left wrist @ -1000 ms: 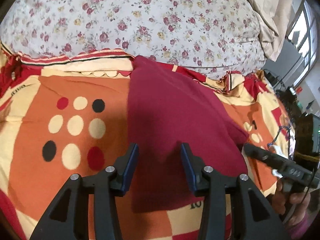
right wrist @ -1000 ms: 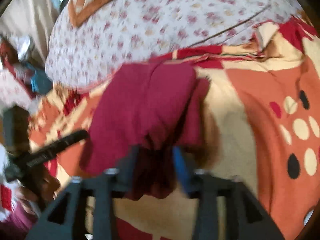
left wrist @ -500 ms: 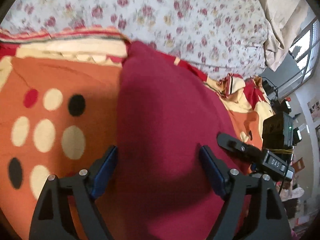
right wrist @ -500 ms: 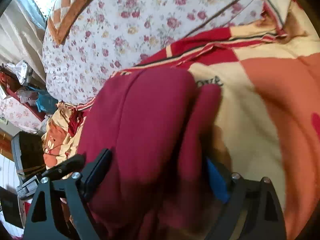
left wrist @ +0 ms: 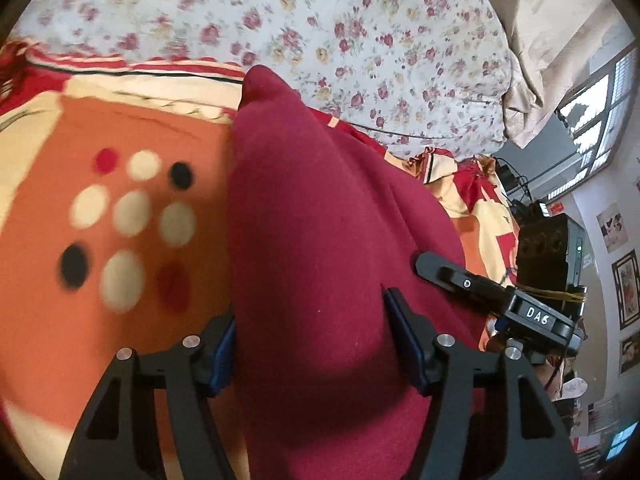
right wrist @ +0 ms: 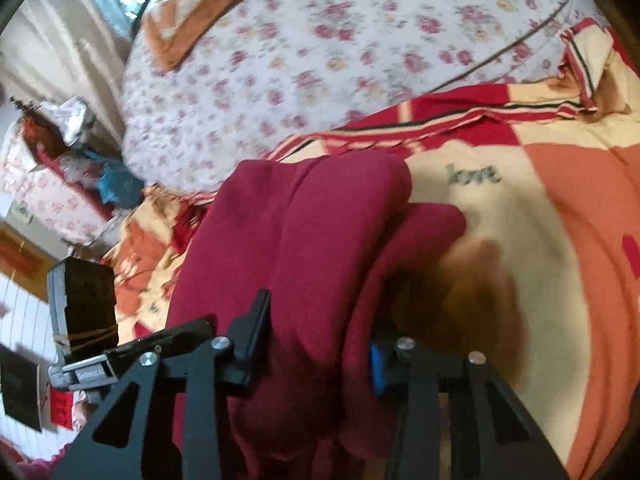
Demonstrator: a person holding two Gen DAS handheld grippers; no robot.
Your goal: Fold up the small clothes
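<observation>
Maroon garment (left wrist: 320,248) lies on the patterned bed blanket (left wrist: 120,120), its long axis running straight ahead from both tools. Left tool (left wrist: 310,344) and right tool (right wrist: 320,340) each straddle its near end, jaws spread wide, gripping nothing, equally close.

Daylit from a window (left wrist: 596,120); motion blur, fisheye warping, dark corners.

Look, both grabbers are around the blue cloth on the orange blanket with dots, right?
Nearly: the cloth is dark red, not blue, as the left wrist view shows. Both the left gripper and right gripper do sit around it on the orange blanket with dots.
</observation>
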